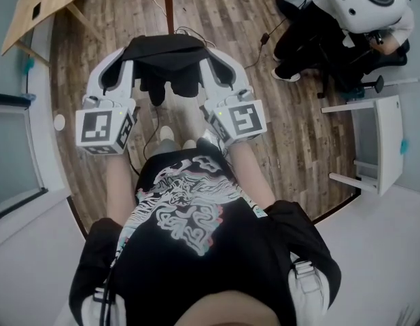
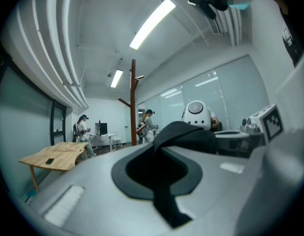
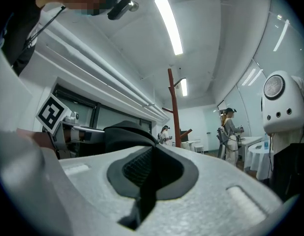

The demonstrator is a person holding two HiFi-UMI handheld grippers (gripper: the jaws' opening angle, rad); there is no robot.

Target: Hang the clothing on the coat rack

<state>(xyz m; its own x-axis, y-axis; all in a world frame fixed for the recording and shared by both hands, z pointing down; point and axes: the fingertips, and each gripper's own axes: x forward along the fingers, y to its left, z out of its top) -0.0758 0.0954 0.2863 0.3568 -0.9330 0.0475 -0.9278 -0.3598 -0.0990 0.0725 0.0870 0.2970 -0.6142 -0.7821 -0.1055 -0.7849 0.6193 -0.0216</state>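
Observation:
I hold a black garment (image 1: 168, 61) stretched between both grippers in front of me, above the wood floor. My left gripper (image 1: 133, 51) is shut on its left edge, and a fold of the black cloth (image 2: 187, 136) bulges out past the closed jaws (image 2: 159, 154). The right gripper (image 1: 211, 54) is shut on the right edge, with black fabric (image 3: 123, 134) pinched in its jaw line (image 3: 149, 168). The brown coat rack (image 1: 168, 4) stands just beyond the garment. Its pole and branches rise ahead in the left gripper view (image 2: 134, 100) and in the right gripper view (image 3: 174, 107).
A wooden table (image 1: 39, 2) stands at the far left and a white side table (image 1: 381, 145) at the right. A seated person with a white round device (image 1: 363, 2) is at the far right. Cables (image 1: 261, 46) run across the floor. Other people stand in the background (image 2: 148, 124).

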